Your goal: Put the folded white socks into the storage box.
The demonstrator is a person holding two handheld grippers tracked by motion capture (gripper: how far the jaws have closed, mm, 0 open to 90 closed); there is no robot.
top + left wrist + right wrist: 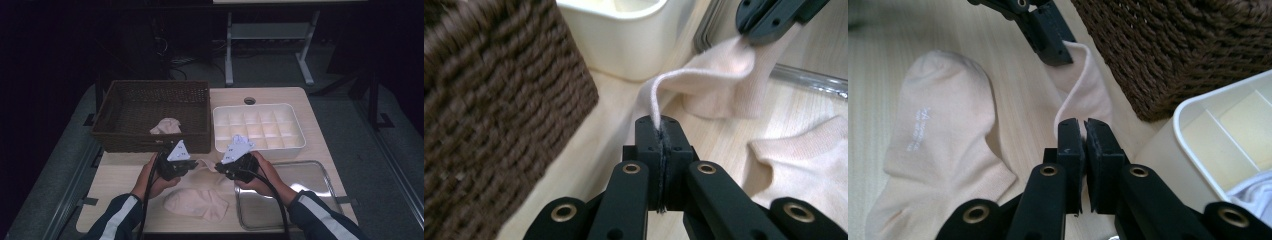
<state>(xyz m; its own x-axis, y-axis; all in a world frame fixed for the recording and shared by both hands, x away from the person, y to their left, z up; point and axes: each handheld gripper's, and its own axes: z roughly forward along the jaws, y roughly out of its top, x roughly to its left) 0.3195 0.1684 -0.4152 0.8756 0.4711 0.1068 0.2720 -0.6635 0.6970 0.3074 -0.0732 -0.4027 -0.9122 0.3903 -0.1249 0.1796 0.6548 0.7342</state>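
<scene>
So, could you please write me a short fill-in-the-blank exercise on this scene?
1. The left gripper and right gripper are both shut on one pale ____.
2. The brown basket is made of ____.
3. A second sock lies flat on the ____.

Missing words: sock; wicker; table

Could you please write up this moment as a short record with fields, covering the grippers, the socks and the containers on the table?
held item: pale pink sock, stretched between both grippers above the table
left gripper: shut on one edge of the sock
right gripper: shut on the opposite edge
second sock: lying flat on the table, near the person
wicker basket: far left, with one more pale sock inside
white divided box: right of the basket
clear tray: near right
</scene>
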